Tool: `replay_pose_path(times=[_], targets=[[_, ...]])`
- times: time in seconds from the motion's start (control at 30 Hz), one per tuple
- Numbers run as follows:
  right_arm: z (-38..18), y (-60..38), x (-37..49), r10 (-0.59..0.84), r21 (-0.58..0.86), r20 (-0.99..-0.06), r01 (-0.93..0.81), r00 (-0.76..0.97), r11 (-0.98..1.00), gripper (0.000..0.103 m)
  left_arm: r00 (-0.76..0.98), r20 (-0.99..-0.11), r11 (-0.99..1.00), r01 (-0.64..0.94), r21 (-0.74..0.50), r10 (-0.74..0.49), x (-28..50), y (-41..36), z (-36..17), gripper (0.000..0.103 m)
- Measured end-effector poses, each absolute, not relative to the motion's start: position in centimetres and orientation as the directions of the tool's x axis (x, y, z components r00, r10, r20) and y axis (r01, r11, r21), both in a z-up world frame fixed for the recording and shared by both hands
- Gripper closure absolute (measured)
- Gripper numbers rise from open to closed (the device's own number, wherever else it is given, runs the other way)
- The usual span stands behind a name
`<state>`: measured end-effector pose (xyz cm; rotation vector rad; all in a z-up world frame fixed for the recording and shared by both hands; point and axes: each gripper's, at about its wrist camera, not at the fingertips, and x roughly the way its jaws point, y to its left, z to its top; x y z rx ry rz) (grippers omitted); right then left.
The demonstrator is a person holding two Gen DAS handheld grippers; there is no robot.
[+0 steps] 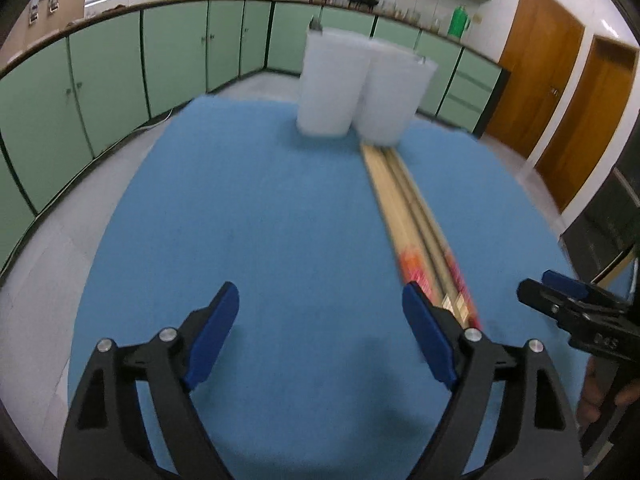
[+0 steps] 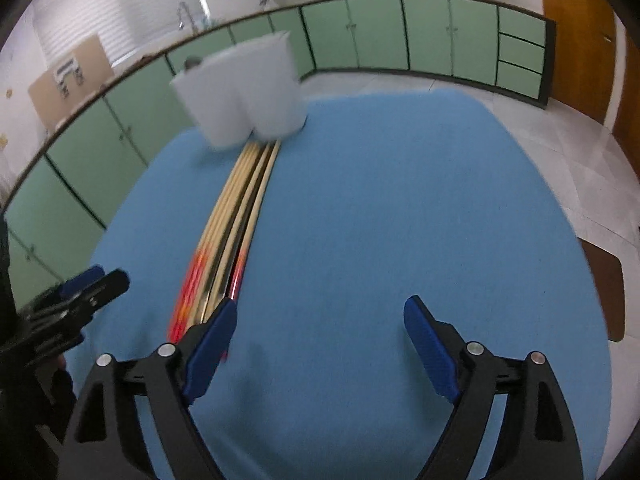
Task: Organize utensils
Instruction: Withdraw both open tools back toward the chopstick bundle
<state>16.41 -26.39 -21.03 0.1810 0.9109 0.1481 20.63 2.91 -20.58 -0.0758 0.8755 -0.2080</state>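
I see the chopsticks (image 1: pixel 416 220) lying on the blue mat (image 1: pixel 260 208) between my two grippers, long axis running away toward the white cups (image 1: pixel 360 88), just outside the spread, empty left gripper (image 1: pixel 320 340) and the spread, empty right gripper (image 2: pixel 320 344), neither clearly nearer.

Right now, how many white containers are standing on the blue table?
2. The left white container and the right white container stand side by side, touching, at the far end of the blue table, just beyond the tips of the chopsticks. None seems hidden.
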Motion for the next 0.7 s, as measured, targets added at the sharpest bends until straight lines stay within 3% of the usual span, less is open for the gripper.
replay_pose_path(times=[0.17, 0.47, 0.63, 0.7], targets=[[-21.8, -24.2, 15.5, 0.213, 0.188, -0.789, -0.104, 0.577, 0.977, 0.019, 0.581, -0.796, 0.984, 0.124, -0.124, -0.173, 20.0, 3.9, -22.0, 0.022], [-22.6, -23.4, 15.5, 0.062, 0.012, -0.798, -0.088, 0.6, 0.996, 0.019, 0.575, -0.8, 0.983, 0.159, -0.097, -0.172, 19.5, 3.8, -22.1, 0.02], [-22.1, -24.4, 14.7, 0.137, 0.1, -0.785, -0.094, 0.604, 0.991, 0.02, 0.572, -0.8, 0.98, 0.174, -0.097, -0.181, 19.1, 2.7, -22.2, 0.02], [-21.9, -24.1, 14.4, 0.173, 0.124, -0.77, -0.121, 0.615, 0.985, 0.029, 0.572, -0.8, 0.98, 0.176, -0.095, -0.181, 19.1, 2.4, -22.2, 0.02]])
